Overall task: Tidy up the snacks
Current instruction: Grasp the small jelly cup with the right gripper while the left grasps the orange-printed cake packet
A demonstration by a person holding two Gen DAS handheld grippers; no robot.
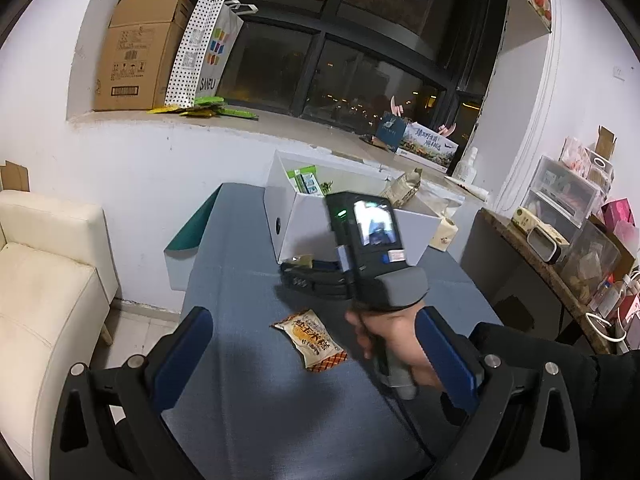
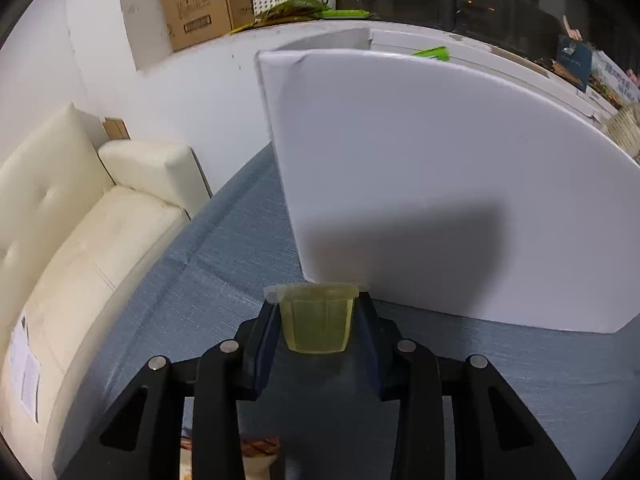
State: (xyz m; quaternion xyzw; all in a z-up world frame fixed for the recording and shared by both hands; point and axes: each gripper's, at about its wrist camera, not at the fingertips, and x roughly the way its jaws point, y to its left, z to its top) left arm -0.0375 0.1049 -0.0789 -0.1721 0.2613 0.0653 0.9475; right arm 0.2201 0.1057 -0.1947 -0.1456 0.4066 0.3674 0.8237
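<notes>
My right gripper (image 2: 318, 312) is shut on a small yellow-green jelly cup (image 2: 318, 322), held just above the blue-grey table right in front of the white box's near wall (image 2: 420, 184). In the left wrist view the right gripper (image 1: 298, 268) shows with the cup (image 1: 302, 261) at the foot of the white box (image 1: 304, 216), which holds green snack packs (image 1: 306, 180). An orange-and-white snack packet (image 1: 310, 338) lies on the table between my left gripper's fingers. My left gripper (image 1: 316, 340) is open and empty above it.
The blue-grey table (image 1: 248, 400) has a cream sofa (image 1: 44, 300) to its left. A windowsill behind holds a cardboard box (image 1: 136, 52), a dotted bag (image 1: 202, 48) and green packets (image 1: 204, 108). A cluttered side table (image 1: 560, 248) stands at the right.
</notes>
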